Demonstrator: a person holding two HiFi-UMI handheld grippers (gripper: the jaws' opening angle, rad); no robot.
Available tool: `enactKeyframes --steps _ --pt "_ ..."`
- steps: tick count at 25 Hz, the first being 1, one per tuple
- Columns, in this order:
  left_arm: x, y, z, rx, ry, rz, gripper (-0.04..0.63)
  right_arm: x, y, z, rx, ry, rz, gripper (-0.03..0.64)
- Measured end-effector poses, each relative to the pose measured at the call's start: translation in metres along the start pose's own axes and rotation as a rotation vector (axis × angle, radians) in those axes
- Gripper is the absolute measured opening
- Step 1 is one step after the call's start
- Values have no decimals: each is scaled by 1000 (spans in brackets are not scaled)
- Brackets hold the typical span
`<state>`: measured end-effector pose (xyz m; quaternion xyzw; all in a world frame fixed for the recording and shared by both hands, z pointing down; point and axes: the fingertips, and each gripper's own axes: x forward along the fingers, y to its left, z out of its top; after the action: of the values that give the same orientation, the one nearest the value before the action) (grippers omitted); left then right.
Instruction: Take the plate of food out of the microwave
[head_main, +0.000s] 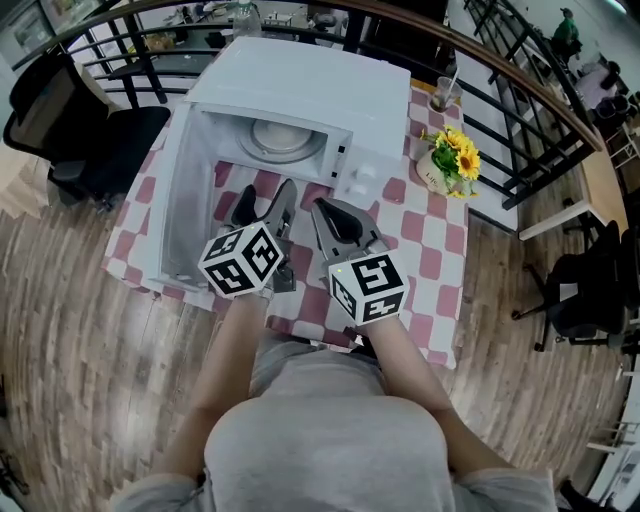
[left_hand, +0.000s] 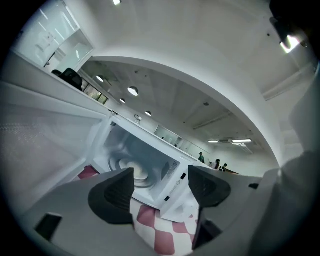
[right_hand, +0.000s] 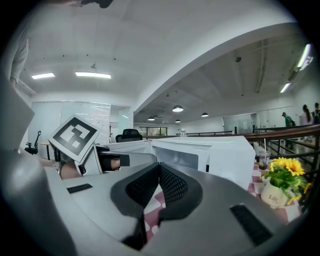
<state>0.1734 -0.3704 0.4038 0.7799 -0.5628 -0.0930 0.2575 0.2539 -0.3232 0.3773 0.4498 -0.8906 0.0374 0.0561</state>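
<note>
The white microwave (head_main: 300, 100) stands on the checked table with its door (head_main: 185, 190) swung wide to the left. Inside lies a round white plate (head_main: 284, 140); what is on it I cannot make out. My left gripper (head_main: 266, 198) hovers just in front of the cavity, jaws open with nothing between them. In the left gripper view the plate (left_hand: 131, 172) shows beyond the left gripper (left_hand: 160, 186). My right gripper (head_main: 328, 210) is beside it, in front of the control panel, and the right gripper (right_hand: 159, 172) has its pads shut together on nothing.
A white pot of yellow flowers (head_main: 448, 160) and a cup with a straw (head_main: 442, 95) stand at the table's right side. The red-and-white cloth (head_main: 430, 240) covers the table. A black chair (head_main: 90, 130) is at the left, with a dark railing (head_main: 520, 90) behind.
</note>
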Motion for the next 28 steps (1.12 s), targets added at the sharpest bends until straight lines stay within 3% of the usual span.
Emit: enactKeyframes --steps 9,14,23,28 --pt "39 39 -23 -219 99 -7 314 28 -20 -13 61 15 -37 23" --pt "65 65 -35 -338 127 42 314 45 -27 -26 73 48 -49 23" --pt "110 107 -66 -667 178 143 314 66 -31 -50 81 111 -39 23" --pt "125 123 -80 -749 209 213 314 73 -35 -54 91 116 -35 25"
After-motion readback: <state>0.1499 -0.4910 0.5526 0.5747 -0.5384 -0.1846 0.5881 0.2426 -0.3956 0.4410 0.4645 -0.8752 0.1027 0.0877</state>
